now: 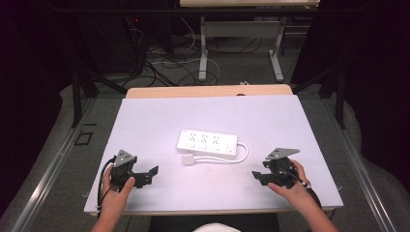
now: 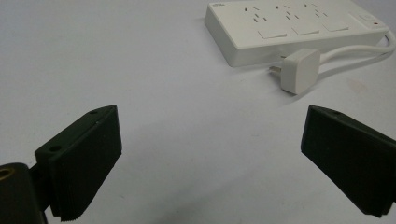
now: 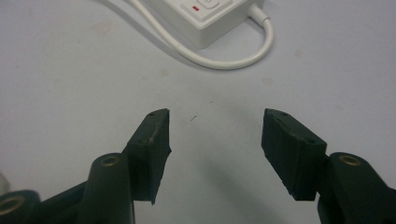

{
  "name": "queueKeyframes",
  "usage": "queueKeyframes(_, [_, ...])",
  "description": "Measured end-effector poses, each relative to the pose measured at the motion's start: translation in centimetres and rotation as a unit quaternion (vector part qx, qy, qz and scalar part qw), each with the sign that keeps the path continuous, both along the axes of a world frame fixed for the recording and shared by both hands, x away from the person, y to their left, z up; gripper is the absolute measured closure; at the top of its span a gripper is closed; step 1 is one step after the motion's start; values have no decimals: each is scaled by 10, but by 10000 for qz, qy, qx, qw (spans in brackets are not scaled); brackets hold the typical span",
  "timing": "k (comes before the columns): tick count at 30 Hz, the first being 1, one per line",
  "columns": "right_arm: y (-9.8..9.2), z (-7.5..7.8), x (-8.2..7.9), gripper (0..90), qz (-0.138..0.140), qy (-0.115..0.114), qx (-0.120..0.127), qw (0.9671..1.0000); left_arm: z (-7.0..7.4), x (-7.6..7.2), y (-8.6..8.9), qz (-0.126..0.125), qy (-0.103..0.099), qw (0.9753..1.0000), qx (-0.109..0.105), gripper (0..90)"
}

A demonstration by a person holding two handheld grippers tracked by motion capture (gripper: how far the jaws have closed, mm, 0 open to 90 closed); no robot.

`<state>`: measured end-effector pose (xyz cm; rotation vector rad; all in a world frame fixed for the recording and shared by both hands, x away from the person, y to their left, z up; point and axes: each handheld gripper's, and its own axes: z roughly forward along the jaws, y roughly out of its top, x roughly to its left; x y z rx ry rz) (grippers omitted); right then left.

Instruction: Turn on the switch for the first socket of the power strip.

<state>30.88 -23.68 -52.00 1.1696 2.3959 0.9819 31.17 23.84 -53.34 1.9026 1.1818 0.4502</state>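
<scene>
White table top (image 1: 145,121) is taking up most of the scene, lying flat with bare surface all round. White power strip (image 1: 207,143) is sitting near the middle, long side running left-right, sockets facing up. Its cable (image 1: 244,153) is looping off the right end and curling back along the near side, ending in the white plug (image 1: 189,159), which is lying on the table just beside the strip's near-left corner. Left gripper (image 1: 153,172) is resting near the near-left edge, jaws spread wide, holding nothing, pointing toward the plug. Right gripper (image 1: 256,177) is sitting near-right, jaws also standing apart and empty, well apart from the strip's switch end (image 3: 205,4).
</scene>
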Motion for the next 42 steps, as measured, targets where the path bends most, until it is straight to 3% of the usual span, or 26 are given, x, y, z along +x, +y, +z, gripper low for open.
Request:
queueKeyframes(12, [15, 0, -2, 424, 410, 59, -227, 9989, -1, 0, -1, 57, -34, 10000, -15, 51])
queueKeyframes(19, [21, 1, 4, 408, 643, 120, -341, 9973, -1, 0, -1, 71, -30, 10000, -9, 51])
queueKeyframes(25, [23, 1, 8, 405, 762, 150, -520, 9956, -2, 0, -1, 91, -12, 10000, -26, 51])
queueKeyframes(27, [25, 2, 8, 405, 721, 262, -567, 9954, -2, 1, -1, 87, -16, 10000, -25, 52])
queueKeyframes(35, [31, 9, 12, 473, 953, 691, -707, 9905, -2, 1, -1, 61, 66, 10000, -17, 53])
queueKeyframes(42, [38, 15, 16, 510, 1181, 606, -979, 9863, -3, 1, -1, 74, 46, 10000, -31, 54])
